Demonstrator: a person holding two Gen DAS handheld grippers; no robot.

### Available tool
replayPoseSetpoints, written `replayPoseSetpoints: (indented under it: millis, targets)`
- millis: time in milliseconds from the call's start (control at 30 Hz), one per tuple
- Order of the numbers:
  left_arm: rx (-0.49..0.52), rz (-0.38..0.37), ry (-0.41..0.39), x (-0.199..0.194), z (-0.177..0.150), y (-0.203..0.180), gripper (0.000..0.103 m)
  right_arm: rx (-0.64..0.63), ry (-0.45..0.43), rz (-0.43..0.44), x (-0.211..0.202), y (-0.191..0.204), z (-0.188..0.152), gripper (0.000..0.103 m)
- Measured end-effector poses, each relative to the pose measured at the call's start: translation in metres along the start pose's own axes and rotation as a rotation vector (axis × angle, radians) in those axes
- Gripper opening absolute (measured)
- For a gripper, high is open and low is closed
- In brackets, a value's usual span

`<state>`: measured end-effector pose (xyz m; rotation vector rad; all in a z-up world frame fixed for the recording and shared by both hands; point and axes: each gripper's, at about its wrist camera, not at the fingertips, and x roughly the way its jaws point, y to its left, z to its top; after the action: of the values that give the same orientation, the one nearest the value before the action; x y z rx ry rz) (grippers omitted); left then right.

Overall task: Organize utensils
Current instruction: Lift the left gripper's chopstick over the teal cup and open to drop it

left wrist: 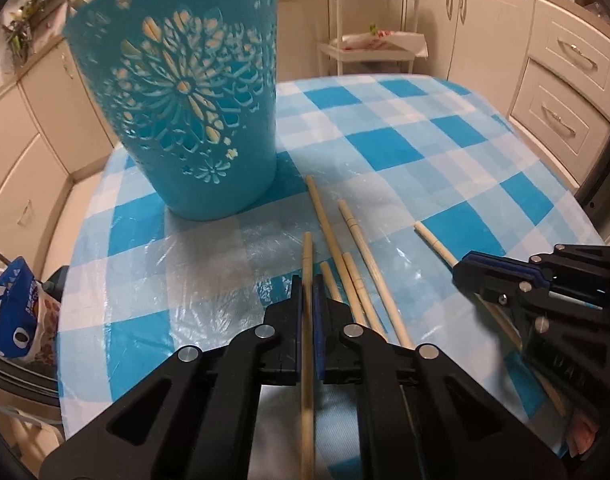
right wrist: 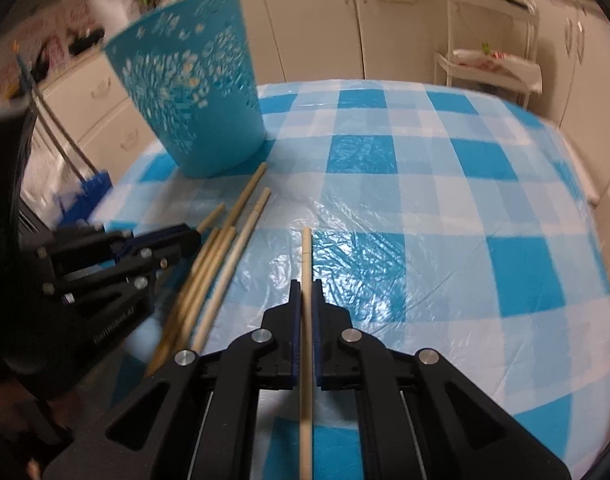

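Table (left wrist: 445, 152) with blue-and-white check cloth under clear plastic film fills both views; cream cabinets (left wrist: 561, 92) and a white trolley (left wrist: 369, 44) stand behind it

Blue cut-out plastic holder (left wrist: 193, 96) stands upright on the far left part of the table, same holder (right wrist: 193, 104) in the right wrist view. Pale strips show through the cut-outs, can't tell what they are

Left gripper (left wrist: 308, 292): jaws nearly closed, clamped on one wooden chopstick (left wrist: 307, 248) that runs straight forward between the pads, tip pointing toward the holder base but apart from it. In the right wrist view this gripper (right wrist: 197, 236) sits at the left edge, side on, tip beside the loose pile

Right gripper (right wrist: 306, 296): jaws nearly closed on a second chopstick (right wrist: 306, 256), stick running forward along the fingers over the cloth. In the left wrist view it (left wrist: 463, 274) comes in from the right, just beside the left one, its stick poking out toward the table centre

Loose chopsticks (left wrist: 361, 248): a small bunch lies flat on the cloth between the two grippers, roughly parallel, some touching. Farthest tip is near the holder base. Same bunch (right wrist: 225, 256) in the right wrist view, fanned out left of the held stick

Blue-and-white bag (left wrist: 17, 312) sits off the table's left edge, below it
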<state>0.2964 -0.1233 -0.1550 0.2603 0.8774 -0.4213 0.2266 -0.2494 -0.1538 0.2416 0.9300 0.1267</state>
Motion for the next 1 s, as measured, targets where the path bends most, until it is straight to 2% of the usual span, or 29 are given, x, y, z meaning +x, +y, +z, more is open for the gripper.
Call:
replayPoseSetpoints:
  millis: [167, 367, 467, 600, 667, 800, 1000]
  targets:
    - [-0.019, -0.004, -0.079, -0.026, -0.005, 0.000, 0.005, 0.101, -0.031, 0.049, -0.005, -0.015, -0.001, 0.006]
    - [-0.074, -0.034, -0.218, -0.066, -0.007, 0.010, 0.005, 0.143, -0.016, 0.068, -0.002, -0.022, 0.000, 0.006]
    - [-0.105, -0.060, -0.311, -0.093, -0.007, 0.017, 0.005, 0.142, -0.011, 0.068, -0.001, -0.022, 0.000, 0.006]
    - [-0.149, -0.092, -0.477, -0.139, -0.004, 0.032, 0.005, 0.142, -0.010, 0.068, 0.000, -0.023, 0.000, 0.006]
    - [-0.181, -0.103, -0.569, -0.162, 0.001, 0.042, 0.005, 0.142, -0.011, 0.069, -0.001, -0.023, 0.000, 0.006]
    - [-0.209, -0.099, -0.699, -0.193, 0.017, 0.056, 0.005, 0.145, -0.011, 0.072, -0.001, -0.023, 0.000, 0.006]
    - [-0.237, -0.093, -0.781, -0.197, 0.054, 0.072, 0.005, 0.154, -0.011, 0.082, 0.000, -0.026, 0.000, 0.006]
